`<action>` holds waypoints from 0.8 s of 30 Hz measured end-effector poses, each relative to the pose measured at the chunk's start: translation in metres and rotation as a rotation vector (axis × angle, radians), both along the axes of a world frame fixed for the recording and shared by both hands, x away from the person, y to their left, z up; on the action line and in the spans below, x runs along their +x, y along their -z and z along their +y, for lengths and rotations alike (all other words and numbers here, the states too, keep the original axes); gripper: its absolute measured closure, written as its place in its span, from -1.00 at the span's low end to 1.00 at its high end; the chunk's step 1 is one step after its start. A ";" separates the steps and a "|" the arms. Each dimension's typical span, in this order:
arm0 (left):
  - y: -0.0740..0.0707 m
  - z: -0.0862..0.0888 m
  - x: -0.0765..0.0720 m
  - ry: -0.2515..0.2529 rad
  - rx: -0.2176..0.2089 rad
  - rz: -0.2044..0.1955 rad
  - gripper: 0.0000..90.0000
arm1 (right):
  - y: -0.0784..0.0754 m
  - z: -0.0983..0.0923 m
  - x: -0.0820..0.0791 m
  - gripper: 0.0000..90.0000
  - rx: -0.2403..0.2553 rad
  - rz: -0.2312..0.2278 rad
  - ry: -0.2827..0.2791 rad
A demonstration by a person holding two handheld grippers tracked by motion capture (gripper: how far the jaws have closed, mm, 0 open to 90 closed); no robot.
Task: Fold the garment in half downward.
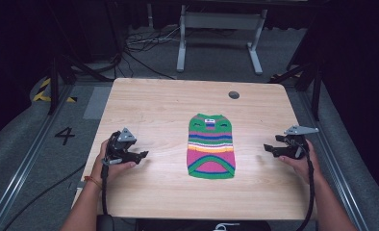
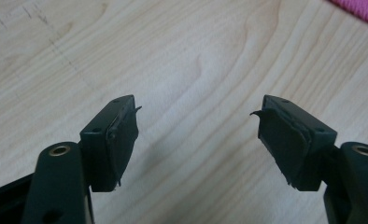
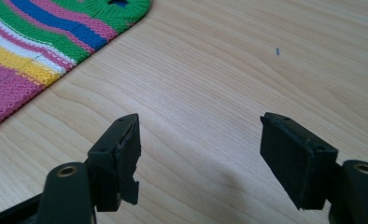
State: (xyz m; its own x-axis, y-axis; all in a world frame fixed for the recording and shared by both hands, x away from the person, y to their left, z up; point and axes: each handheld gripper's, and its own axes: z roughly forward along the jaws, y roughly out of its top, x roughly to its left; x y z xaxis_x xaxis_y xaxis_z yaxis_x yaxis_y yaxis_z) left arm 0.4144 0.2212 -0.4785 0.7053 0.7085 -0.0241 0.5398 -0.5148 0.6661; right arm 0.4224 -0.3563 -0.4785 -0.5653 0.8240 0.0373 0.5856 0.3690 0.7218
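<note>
Sweater (image 1: 211,146) flat on the table (image 1: 149,106), between my grippers.
It's knit in green, blue, pink, white and yellow stripes; my left gripper (image 1: 142,155) and right gripper (image 1: 268,148) both gape, empty.

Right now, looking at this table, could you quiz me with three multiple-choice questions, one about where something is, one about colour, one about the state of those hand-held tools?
1. Where does the striped knitted garment lie?
A. Between the two tools
B. Under the left tool
C. On the floor

2. What colour is the garment's outer edging?
A. Black
B. Green
C. Orange

3. How do the left tool and right tool stand?
A. Both shut on the garment
B. One open, one shut
C. Both open, holding nothing

Answers: 1 A, it lies flat mid-table with a tool at each side. 2 B, green rims its neck and hem. 3 C, bare wooden table shows between each pair of jaws.
</note>
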 end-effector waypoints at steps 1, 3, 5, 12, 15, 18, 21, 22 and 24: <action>-0.002 -0.003 0.002 0.002 0.002 0.002 -0.35 | -0.002 0.002 0.001 -0.34 -0.001 -0.001 -0.006; -0.005 -0.008 0.008 0.012 0.035 -0.009 -0.35 | -0.006 0.009 0.004 -0.29 -0.003 -0.009 -0.024; -0.008 -0.016 0.016 0.017 0.036 -0.015 -0.35 | -0.008 0.014 0.006 -0.26 0.011 -0.023 -0.040; -0.010 -0.050 0.045 0.042 0.028 -0.019 -0.36 | -0.014 0.036 0.025 -0.23 0.004 -0.029 -0.087; -0.012 -0.066 0.057 0.063 0.041 -0.019 -0.35 | -0.019 0.048 0.034 -0.20 -0.004 -0.036 -0.107; -0.015 -0.084 0.071 0.087 0.056 -0.034 -0.34 | -0.021 0.059 0.042 -0.17 -0.016 -0.033 -0.126; -0.016 -0.094 0.079 0.104 0.060 -0.035 -0.33 | -0.022 0.066 0.049 -0.15 -0.029 -0.028 -0.140; -0.016 -0.097 0.083 0.103 0.066 -0.037 -0.33 | -0.023 0.071 0.053 -0.13 -0.040 -0.032 -0.147; -0.016 -0.104 0.090 0.107 0.053 -0.043 -0.32 | -0.023 0.077 0.062 -0.13 -0.043 -0.028 -0.154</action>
State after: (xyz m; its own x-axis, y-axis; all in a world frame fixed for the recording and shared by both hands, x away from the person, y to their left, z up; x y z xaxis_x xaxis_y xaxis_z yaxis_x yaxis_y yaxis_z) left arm 0.5041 0.1171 -0.4621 0.7765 0.6286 0.0435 0.4514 -0.6031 0.6577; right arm 0.4840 -0.2798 -0.4556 -0.6852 0.7282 -0.0137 0.4999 0.4839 0.7182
